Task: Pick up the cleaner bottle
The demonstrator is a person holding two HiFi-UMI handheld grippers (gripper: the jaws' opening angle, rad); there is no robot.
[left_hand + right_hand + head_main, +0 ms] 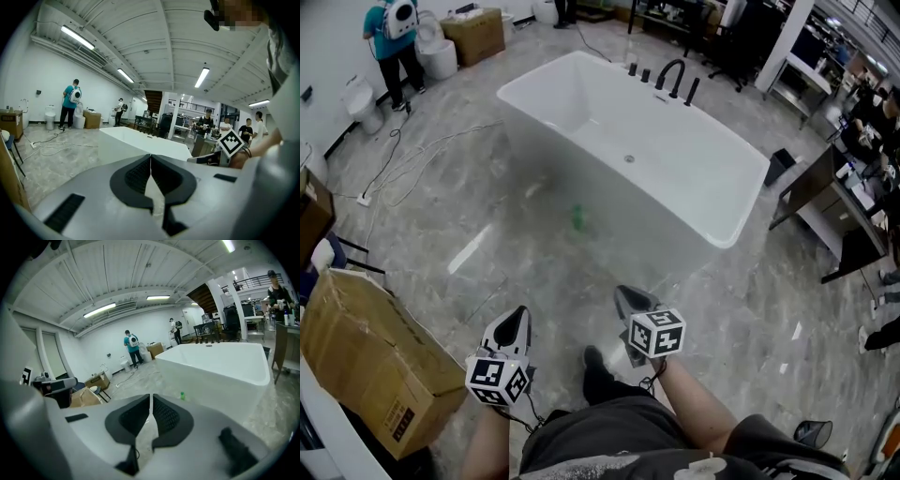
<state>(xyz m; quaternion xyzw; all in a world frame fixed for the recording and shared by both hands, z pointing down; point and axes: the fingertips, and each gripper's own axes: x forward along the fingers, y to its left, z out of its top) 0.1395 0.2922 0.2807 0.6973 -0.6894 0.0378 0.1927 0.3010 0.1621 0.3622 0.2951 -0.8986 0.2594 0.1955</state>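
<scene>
The cleaner bottle [577, 217] is a small green bottle on the grey floor, close to the near side of the white bathtub [712, 220]. In the right gripper view the bottle [182, 395] shows just above and right of the jaws, some way off. My left gripper [518, 319] and right gripper [626, 298] are side by side low in the head view, well short of the bottle. The left gripper [150, 157] has its jaws together with nothing between them. The right gripper [151, 397] is likewise shut and empty. The bottle is not seen in the left gripper view.
A large cardboard box [370, 361] stands at the near left. Cables [403, 159] trail over the floor at the left. A person in teal [394, 37], a toilet [364, 101] and boxes are far back left. A dark desk [839, 216] stands at the right.
</scene>
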